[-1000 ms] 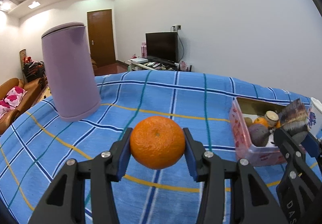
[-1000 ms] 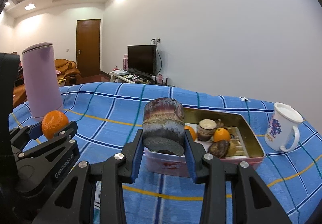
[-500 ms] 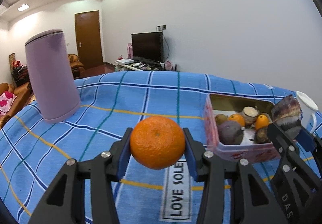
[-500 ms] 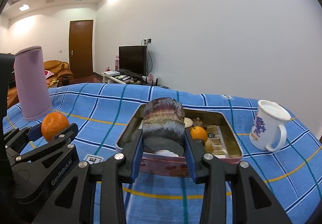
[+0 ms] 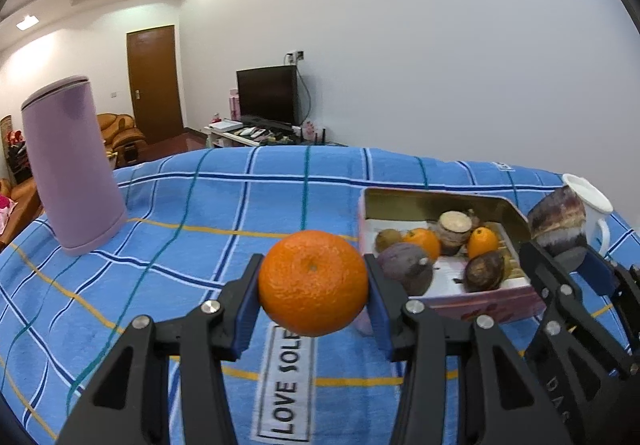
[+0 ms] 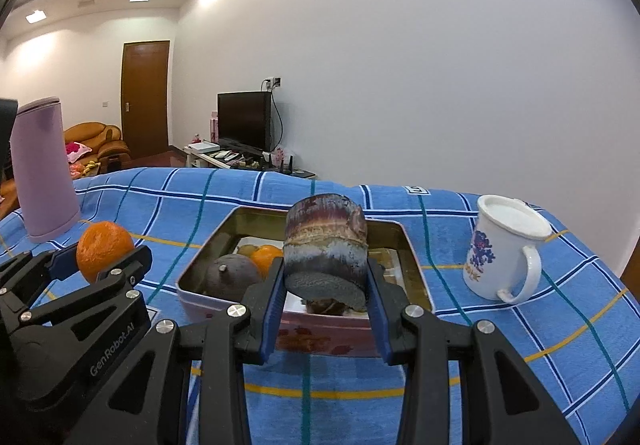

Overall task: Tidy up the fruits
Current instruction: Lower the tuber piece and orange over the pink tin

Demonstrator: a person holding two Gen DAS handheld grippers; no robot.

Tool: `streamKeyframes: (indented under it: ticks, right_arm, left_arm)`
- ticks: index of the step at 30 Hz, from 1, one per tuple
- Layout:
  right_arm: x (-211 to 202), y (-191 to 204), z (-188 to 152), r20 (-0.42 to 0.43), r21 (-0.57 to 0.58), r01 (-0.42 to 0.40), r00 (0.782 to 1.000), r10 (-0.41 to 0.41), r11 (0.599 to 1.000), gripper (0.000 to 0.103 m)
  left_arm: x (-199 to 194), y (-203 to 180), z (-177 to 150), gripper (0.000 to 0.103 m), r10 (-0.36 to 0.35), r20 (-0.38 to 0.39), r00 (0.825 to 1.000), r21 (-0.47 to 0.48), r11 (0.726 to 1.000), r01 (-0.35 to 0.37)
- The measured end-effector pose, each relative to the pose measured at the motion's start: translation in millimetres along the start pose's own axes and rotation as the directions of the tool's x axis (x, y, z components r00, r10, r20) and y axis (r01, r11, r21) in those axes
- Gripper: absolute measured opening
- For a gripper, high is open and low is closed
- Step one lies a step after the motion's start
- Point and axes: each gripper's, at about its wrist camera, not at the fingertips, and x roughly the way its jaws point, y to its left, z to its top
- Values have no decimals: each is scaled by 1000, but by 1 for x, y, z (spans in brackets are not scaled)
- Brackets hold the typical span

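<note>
Blue plaid cloth point(image 5: 240, 205) covers the whole work surface, and both pairs of tongs hang above its near part. From the left wrist view, the left gripper point(image 5: 313, 299) has its blue pads pressed on either side of an orange point(image 5: 313, 282), which is lifted clear of the cloth, just to the left of the tin's near left corner. From the right wrist view, the right gripper point(image 6: 326, 301) is clamped on a dark, purple-banded cylindrical chunk point(image 6: 325, 247), cut face towards the camera, held over the near rim of the tin point(image 6: 192, 277).

Both tools sit side by side – the left one with its orange shows at the lower left of the right view, close to the tin's left wall but apart from it.

Inside the open rectangular tin lie 2 small oranges point(image 5: 422, 241), a purplish round fruit point(image 5: 404, 269), a dark brown fruit point(image 5: 484, 271), a small greenish-brown one and a pale-topped stub point(image 5: 454, 231). The far part of the tin floor near the back wall looks bare.

Beyond the tin's right side stands a white mug point(image 6: 504, 249), well apart from it, handle turned to the near right. A tall lilac container point(image 5: 72, 169) stands at the far left – a wide stretch of bare cloth lies between it and the tin. A white label reading LOVE SOLE point(image 5: 286, 377) is sewn on the cloth under the left gripper.
</note>
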Motion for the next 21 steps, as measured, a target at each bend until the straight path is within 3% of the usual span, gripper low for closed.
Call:
streamKeyframes:
  ticks: [21]
  right_arm:
    - [11,-47,2,-15,21,93,996,-93,995,40]
  left_arm:
    - [8,-49,12,49,-109,-4,994,21,994,109]
